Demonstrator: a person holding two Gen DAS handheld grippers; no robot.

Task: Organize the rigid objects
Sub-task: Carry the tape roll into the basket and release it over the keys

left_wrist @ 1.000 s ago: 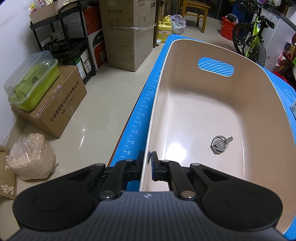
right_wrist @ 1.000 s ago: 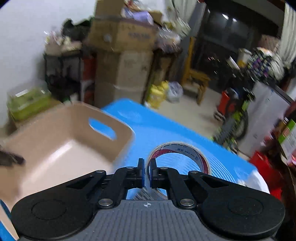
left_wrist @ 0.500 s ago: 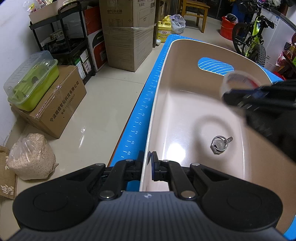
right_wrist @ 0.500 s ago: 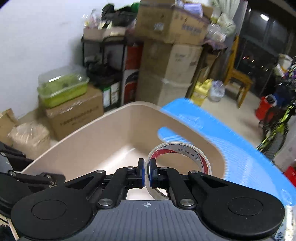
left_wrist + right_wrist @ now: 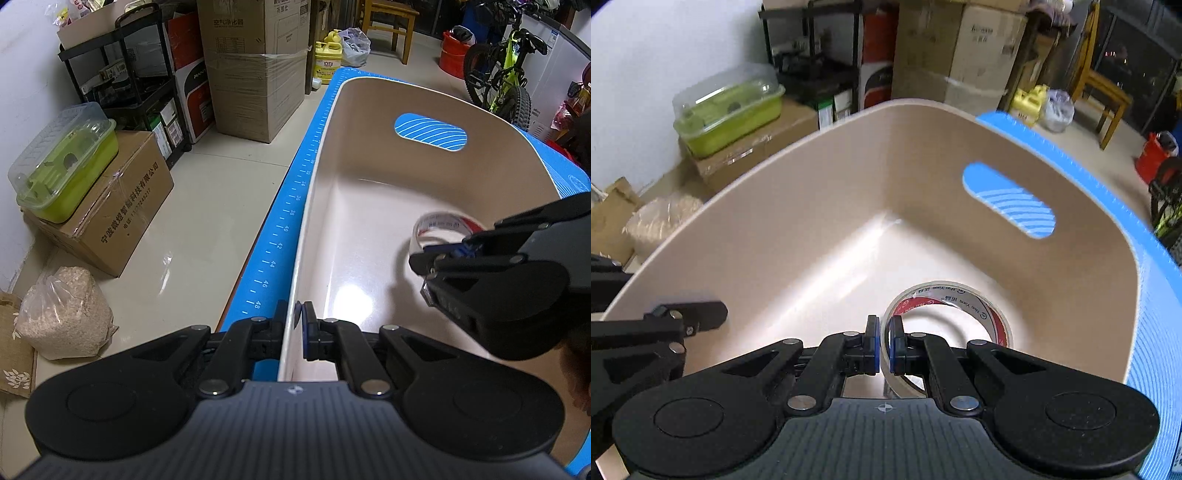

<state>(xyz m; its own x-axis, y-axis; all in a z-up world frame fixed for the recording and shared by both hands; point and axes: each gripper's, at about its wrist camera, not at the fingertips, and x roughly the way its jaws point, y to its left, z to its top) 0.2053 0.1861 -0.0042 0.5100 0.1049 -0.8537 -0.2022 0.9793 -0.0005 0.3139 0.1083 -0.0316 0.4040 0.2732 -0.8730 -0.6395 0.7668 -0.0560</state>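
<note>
Tape roll [image 5: 439, 225] partly behind right gripper [image 5: 448, 254].

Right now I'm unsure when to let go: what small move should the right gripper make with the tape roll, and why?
Probably lower slightly, then open: the right gripper pinches the tape roll inside the beige bin, which the left gripper steadies by its rim.

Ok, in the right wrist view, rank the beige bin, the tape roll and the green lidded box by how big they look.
1. Beige bin, fills most of the view.
2. Tape roll and green lidded box look about alike; the roll is nearer the camera, so I won't rank them.
</note>
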